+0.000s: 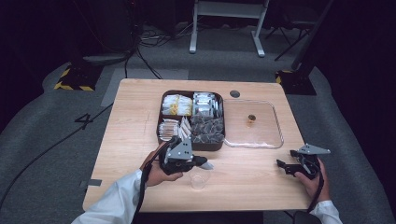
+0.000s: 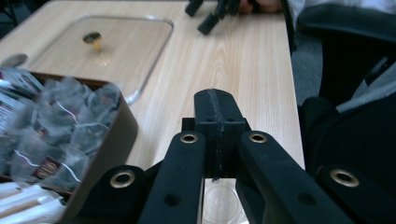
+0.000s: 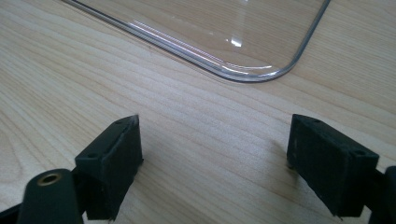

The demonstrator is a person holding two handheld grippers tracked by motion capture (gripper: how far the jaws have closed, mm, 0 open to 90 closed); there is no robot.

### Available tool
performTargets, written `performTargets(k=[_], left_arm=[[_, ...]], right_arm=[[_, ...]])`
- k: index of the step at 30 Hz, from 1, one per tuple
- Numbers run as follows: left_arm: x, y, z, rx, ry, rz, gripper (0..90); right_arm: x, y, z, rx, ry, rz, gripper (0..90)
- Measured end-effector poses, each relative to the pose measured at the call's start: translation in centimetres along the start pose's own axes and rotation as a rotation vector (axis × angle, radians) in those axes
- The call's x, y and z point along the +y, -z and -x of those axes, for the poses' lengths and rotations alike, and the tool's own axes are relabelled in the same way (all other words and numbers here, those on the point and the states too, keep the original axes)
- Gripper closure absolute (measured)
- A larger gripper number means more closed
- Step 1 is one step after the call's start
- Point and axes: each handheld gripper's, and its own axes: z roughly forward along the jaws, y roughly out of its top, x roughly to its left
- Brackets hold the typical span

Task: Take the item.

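Dark floor with trailing cables surrounds one pale wooden worktop (image 1: pixel 140 116). On it stand one brown compartment box (image 1: pixel 160 122) with four compartments of sachets and tea bags, one clear lid (image 1: pixel 275 122) lying flat just beside the box on its right, and one small clear plastic cup (image 1: pixel 199 181) near the front edge. Two tools are in play. The left tool (image 1: pixel 208 164) is clenched with nothing between its jaws; it sits just in front of the box, with the cup directly below its tips, and in the left gripper view the cup's rim (image 2: pixel 223 205) shows beneath the closed jaws. The right tool (image 1: pixel 283 164) rests released, jaws wide apart over bare wood, near the lid's front right corner (image 3: pixel 252 72), well apart from the cup.
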Motion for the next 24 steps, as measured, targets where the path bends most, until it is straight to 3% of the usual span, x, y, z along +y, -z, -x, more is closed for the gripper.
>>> performTargets(k=[11, 20, 24], left_arm=[[-2.4, -1.5, -0.1, -0.018, 0.057, -0.033, 90.0], [-3.2, -1.9, -0.2, -0.035, 0.064, -0.050, 89.7], [-3.2, -2.1, -0.1, -0.023, 0.057, -0.048, 75.9]], right_arm=[[0.0, 0.0, 0.0, 0.000, 0.001, 0.001, 18.3], [0.0, 0.0, 0.0, -0.001, 0.001, 0.000, 18.3], [0.0, 0.0, 0.0, -0.001, 0.002, 0.001, 18.3]])
